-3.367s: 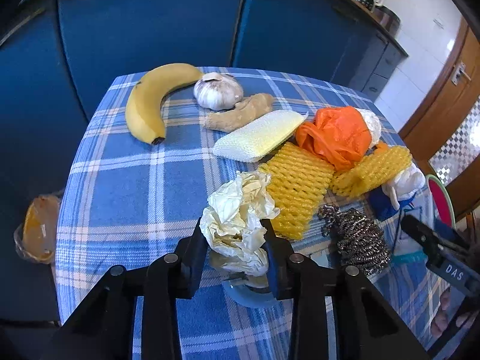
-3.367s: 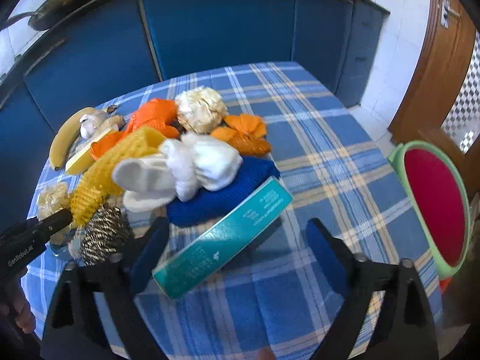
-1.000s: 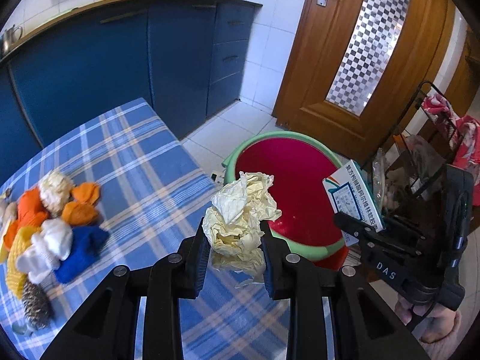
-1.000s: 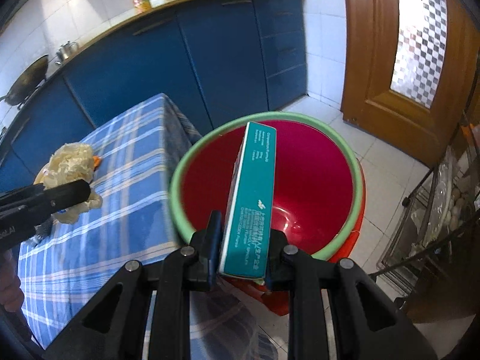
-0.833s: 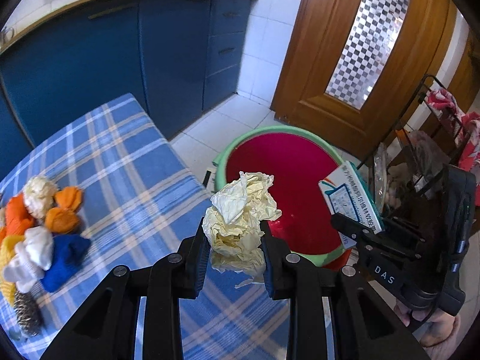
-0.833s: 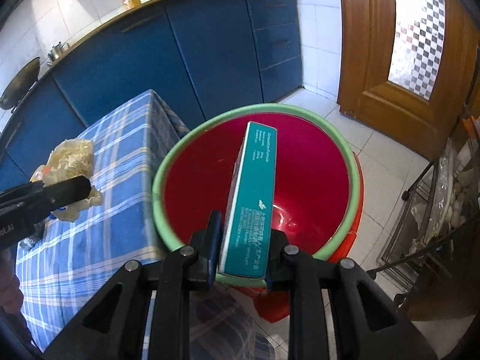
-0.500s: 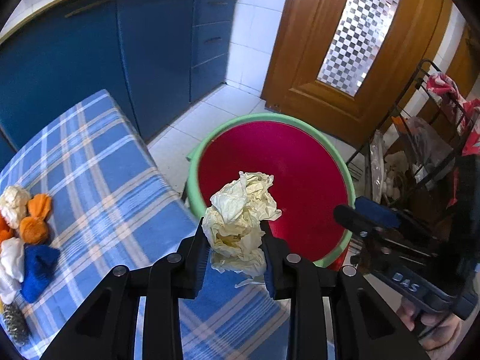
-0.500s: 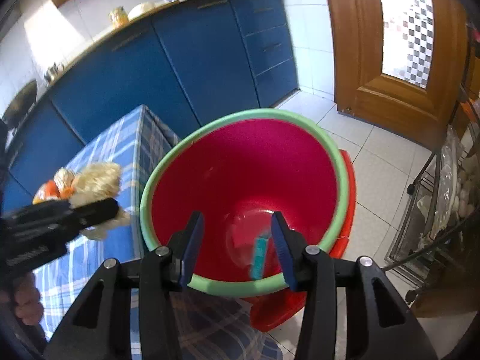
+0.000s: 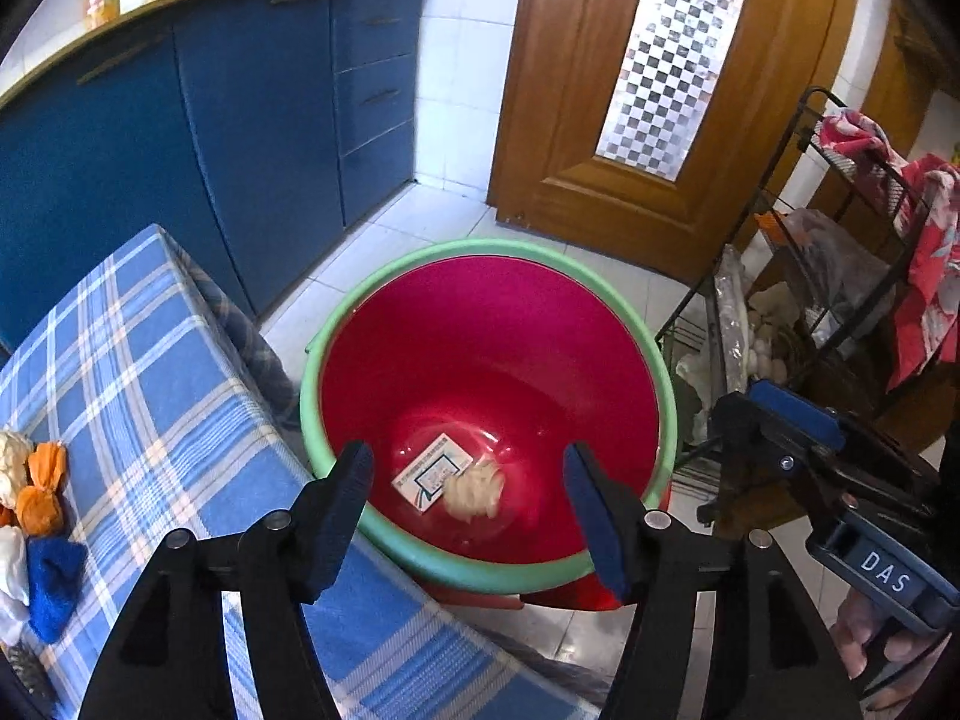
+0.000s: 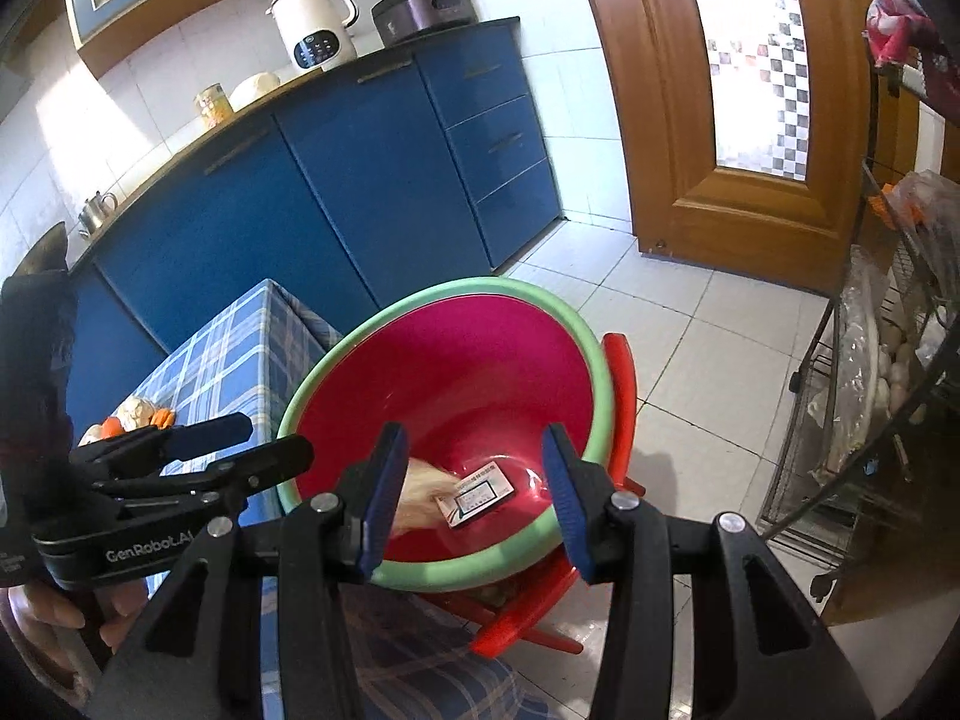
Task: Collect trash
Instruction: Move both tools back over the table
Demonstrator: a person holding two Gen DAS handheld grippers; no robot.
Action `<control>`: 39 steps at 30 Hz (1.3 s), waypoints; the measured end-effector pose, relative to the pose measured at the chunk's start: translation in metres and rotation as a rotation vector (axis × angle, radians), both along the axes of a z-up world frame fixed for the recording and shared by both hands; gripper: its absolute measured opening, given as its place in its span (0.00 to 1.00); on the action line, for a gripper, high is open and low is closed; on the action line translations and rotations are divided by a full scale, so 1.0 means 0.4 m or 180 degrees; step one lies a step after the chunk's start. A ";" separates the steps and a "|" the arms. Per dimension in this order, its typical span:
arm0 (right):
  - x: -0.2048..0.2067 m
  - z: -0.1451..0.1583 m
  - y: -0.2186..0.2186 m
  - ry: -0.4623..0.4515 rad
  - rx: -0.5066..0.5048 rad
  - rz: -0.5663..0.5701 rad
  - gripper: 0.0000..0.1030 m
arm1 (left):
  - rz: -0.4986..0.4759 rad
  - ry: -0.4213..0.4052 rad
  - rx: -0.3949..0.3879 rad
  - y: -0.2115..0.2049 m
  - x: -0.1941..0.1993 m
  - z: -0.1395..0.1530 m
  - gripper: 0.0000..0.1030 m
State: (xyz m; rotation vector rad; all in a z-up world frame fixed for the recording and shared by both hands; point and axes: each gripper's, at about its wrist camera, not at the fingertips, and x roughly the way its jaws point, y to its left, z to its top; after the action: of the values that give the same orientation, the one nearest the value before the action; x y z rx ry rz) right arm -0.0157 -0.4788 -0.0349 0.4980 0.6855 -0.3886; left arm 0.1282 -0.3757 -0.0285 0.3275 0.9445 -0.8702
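A red bucket with a green rim point(image 9: 480, 576) point(image 10: 480, 567) stands on the floor beside the table. In its bottom lie a teal-and-white box point(image 9: 431, 473) point(image 10: 483, 493) and a crumpled yellowish paper wad point(image 9: 475, 489) point(image 10: 423, 495), blurred. My left gripper point(image 9: 468, 495) is open and empty above the bucket. My right gripper point(image 10: 474, 495) is open and empty above the bucket too. The right gripper also shows at the right of the left wrist view point(image 9: 798, 444); the left one shows at the left of the right wrist view point(image 10: 180, 450).
The blue plaid table point(image 9: 150, 396) point(image 10: 240, 354) holds orange, white and blue items point(image 9: 36, 510) at its left. A wire rack point(image 9: 828, 312) point(image 10: 888, 390) with bags stands right of the bucket. Blue cabinets point(image 10: 360, 180) and a wooden door point(image 9: 648, 90) lie behind.
My left gripper has opened and the paper wad has dropped into the bucket. The right gripper dropped the box just before and stays open.
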 end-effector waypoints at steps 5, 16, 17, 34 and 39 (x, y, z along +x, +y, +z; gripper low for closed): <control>-0.014 0.001 0.004 -0.0013 0.0015 -0.0010 0.47 | 0.0113 0.0058 -0.0041 0.026 0.003 0.006 0.65; -0.031 0.012 0.037 -0.0024 -0.0006 0.0029 0.47 | 0.0437 0.0021 -0.0144 0.136 0.009 0.041 0.65; -0.033 0.014 0.040 -0.0029 -0.0001 0.0032 0.47 | 0.0466 0.0025 -0.0153 0.149 0.010 0.044 0.65; -0.011 0.054 0.182 -0.0032 0.0034 0.0408 0.47 | 0.1086 -0.0218 -0.0236 0.412 -0.015 0.111 0.65; 0.010 0.057 0.237 -0.0021 0.0033 0.0581 0.47 | 0.1273 -0.0233 -0.0216 0.494 -0.016 0.112 0.65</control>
State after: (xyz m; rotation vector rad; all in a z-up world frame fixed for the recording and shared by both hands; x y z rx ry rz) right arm -0.0118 -0.3840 -0.0120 0.4422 0.7206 -0.2121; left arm 0.1219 -0.1781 0.0165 0.1042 0.8713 -0.5186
